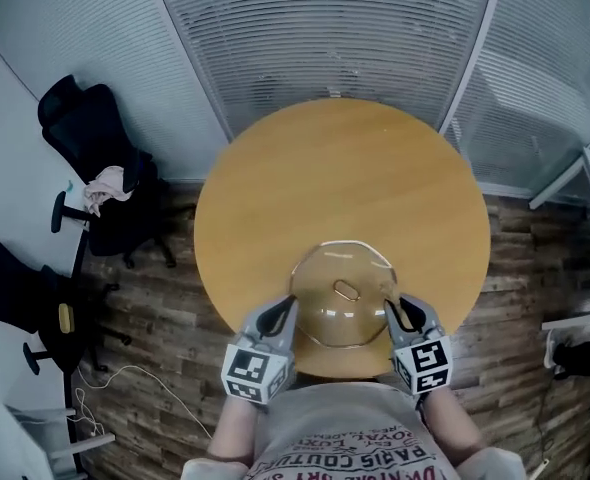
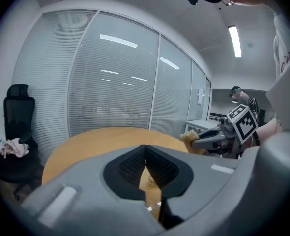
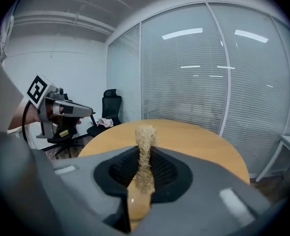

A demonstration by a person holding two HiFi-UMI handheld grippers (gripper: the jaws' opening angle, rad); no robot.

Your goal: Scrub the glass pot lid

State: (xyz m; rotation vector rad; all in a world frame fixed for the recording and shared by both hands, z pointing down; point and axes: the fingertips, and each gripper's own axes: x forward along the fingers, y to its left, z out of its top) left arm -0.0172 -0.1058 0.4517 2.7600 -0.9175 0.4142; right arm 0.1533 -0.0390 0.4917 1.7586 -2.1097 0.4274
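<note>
We have the glass pot lid lying knob-up on the round wooden table, at the table's near edge and roughly centred across it. The left gripper comes in over that near edge on the table's left half. Its jaws are pressed together, and as far as we can make out they close on the lid's rim, where a glint of metal shows low in the gap between them. The right gripper sits over the same near edge on the table's right half. Its jaws pinch a tan, fibrous scrubber, which stands up between the pads and pokes out past their tips.

We judge the task to be at its start. Both tools are in hand and the lid is bracketed, one gripper at each side, so the set-up looks done. The glass shows no suds, streaks or wet patches that we can see, and the table top beyond the lid is dry. We cannot tell whether the scrubber touches the rim or only sits just beside it. As far as these views show, the whole scrub is still left: the dome, the area round the knob, the rim, and probably the underside too.
</note>
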